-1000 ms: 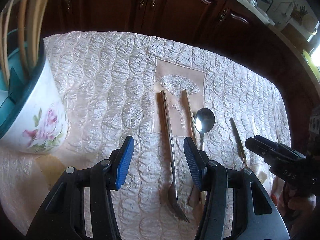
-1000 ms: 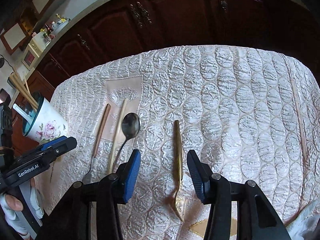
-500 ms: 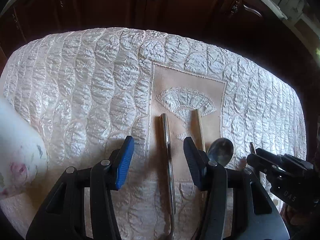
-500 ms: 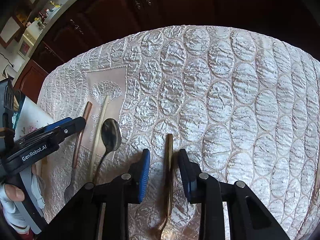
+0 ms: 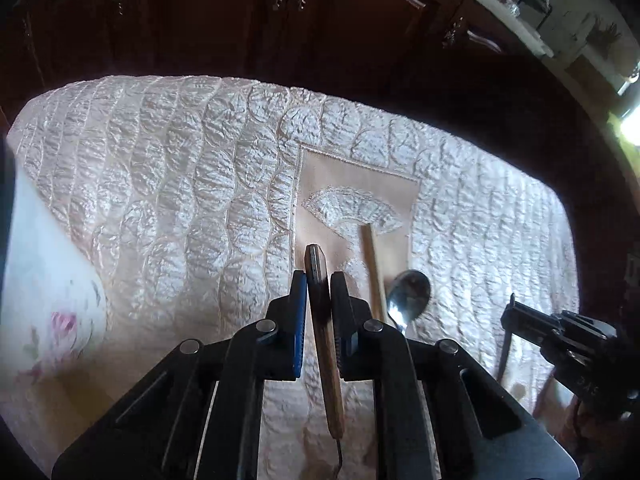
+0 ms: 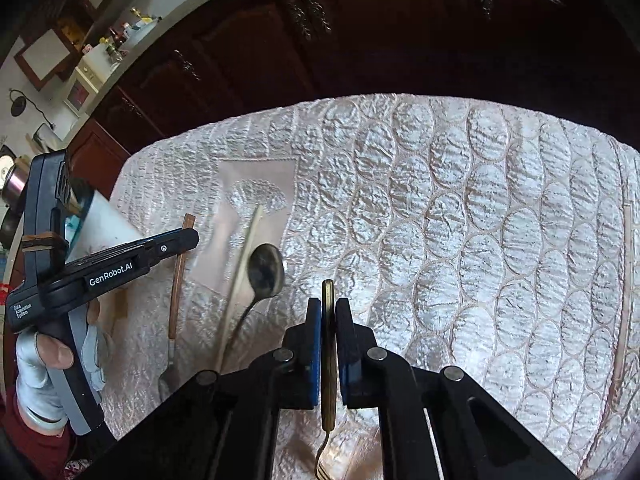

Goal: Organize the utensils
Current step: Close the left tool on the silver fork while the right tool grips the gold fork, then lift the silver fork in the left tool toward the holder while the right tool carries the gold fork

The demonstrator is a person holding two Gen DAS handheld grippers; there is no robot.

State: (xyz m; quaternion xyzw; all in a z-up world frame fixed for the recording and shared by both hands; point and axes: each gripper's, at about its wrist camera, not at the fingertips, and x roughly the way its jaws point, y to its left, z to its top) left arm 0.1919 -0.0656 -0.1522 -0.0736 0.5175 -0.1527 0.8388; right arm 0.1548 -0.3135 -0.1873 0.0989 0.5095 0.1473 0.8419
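Observation:
My left gripper point(image 5: 319, 280) is shut on the wooden-handled fork point(image 5: 326, 344), gripping its handle near the far end; it also shows in the right wrist view point(image 6: 176, 280). My right gripper point(image 6: 329, 308) is shut on the gold fork point(image 6: 329, 360), tines pointing back toward me. A silver spoon point(image 5: 408, 292) and a pale chopstick point(image 5: 374, 268) lie between the two forks on the quilted cloth point(image 5: 180, 184); the spoon point(image 6: 265, 268) and chopstick point(image 6: 244, 260) show in the right view too.
A floral utensil cup point(image 5: 44, 288) stands at the left. Another chopstick point(image 6: 625, 280) lies at the cloth's far right. Dark wooden cabinets point(image 5: 280, 20) stand beyond the table's far edge.
Both grippers moved forward and closed: the left on the wooden-handled fork, the right on the gold fork. One second ago both were open.

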